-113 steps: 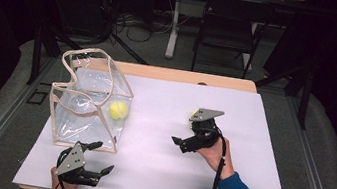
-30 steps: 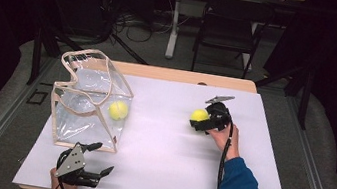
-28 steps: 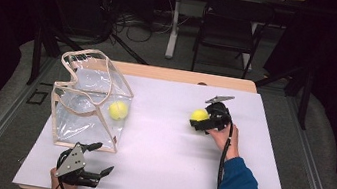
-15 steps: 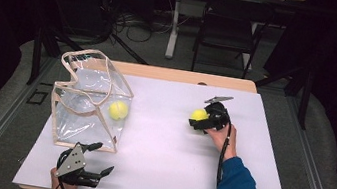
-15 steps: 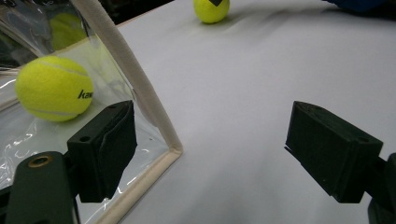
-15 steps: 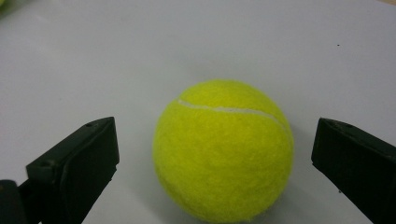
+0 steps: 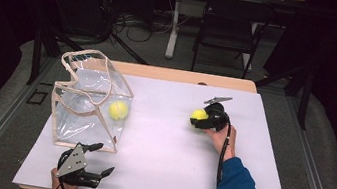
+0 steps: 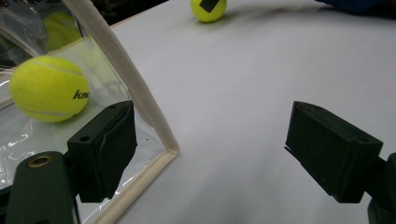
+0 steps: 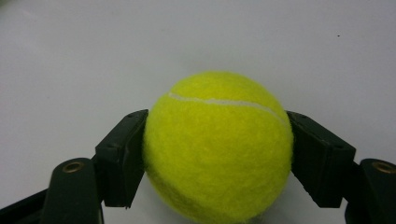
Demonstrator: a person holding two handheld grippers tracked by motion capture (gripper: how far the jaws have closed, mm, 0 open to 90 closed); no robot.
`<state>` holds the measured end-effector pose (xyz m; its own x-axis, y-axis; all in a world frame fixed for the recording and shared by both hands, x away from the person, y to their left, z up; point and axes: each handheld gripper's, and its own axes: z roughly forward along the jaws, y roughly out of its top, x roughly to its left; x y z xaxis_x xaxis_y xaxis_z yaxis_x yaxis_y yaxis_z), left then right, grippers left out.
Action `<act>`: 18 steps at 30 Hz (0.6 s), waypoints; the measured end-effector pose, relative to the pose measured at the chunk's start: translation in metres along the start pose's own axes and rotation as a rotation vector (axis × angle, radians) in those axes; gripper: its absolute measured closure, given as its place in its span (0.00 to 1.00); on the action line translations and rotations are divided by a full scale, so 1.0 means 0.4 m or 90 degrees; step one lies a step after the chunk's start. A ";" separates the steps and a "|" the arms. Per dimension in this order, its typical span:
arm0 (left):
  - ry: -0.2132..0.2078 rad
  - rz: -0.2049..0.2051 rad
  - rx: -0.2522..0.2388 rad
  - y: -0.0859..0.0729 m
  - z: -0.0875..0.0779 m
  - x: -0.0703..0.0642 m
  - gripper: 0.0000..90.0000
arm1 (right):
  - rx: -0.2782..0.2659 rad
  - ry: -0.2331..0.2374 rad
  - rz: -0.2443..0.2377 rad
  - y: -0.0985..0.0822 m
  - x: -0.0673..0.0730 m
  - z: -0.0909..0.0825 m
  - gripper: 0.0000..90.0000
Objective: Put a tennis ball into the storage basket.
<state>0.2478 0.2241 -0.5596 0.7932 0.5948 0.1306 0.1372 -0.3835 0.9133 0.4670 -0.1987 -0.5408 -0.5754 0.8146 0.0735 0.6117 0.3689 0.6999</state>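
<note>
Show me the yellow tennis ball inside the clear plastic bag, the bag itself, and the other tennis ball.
Yellow tennis ball inside the bag (image 7: 118, 110), high view, its middle.
Clear plastic bag (image 7: 79, 57), high view, cream top rim.
Yellow tennis ball between the right gripper's jaws (image 9: 218, 147), right gripper view, felt centre.

The tennis ball (image 8: 48, 88) inside the clear bag (image 8: 140, 98) bears black, partly hidden letters "kaw".

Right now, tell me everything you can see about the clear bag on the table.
The clear bag is a boxy tote of transparent, wrinkled plastic edged with cream fabric trim, with trim handles looping up at its open top. It stands upright on the left side of the white table. A yellow tennis ball with dark lettering rests inside, against the wall that faces the table's middle. The left hand-held gripper sits just in front of its near corner, jaws open, with one jaw in line with the trim, though contact is unclear.
</note>
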 end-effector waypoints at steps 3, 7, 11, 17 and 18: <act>0.002 -0.001 -0.002 0.000 -0.003 0.000 0.18 | 0.002 0.000 -0.003 0.000 -0.001 -0.003 0.29; 0.002 -0.002 0.000 0.000 -0.001 0.001 0.18 | -0.010 0.001 0.003 0.001 0.001 -0.008 0.30; 0.004 -0.002 -0.003 0.000 -0.003 0.001 0.18 | -0.023 -0.003 -0.007 0.007 0.012 -0.023 0.30; 0.003 -0.004 -0.006 -0.001 -0.001 0.002 0.18 | -0.029 0.001 -0.017 0.013 0.029 -0.034 0.30; 0.003 -0.004 -0.005 -0.001 -0.001 0.002 0.18 | -0.030 -0.001 -0.021 0.014 0.031 -0.035 0.30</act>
<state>0.2481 0.2251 -0.5597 0.7898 0.6000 0.1273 0.1372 -0.3751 0.9168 0.4558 -0.1927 -0.5260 -0.5936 0.8033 0.0486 0.5666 0.3743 0.7341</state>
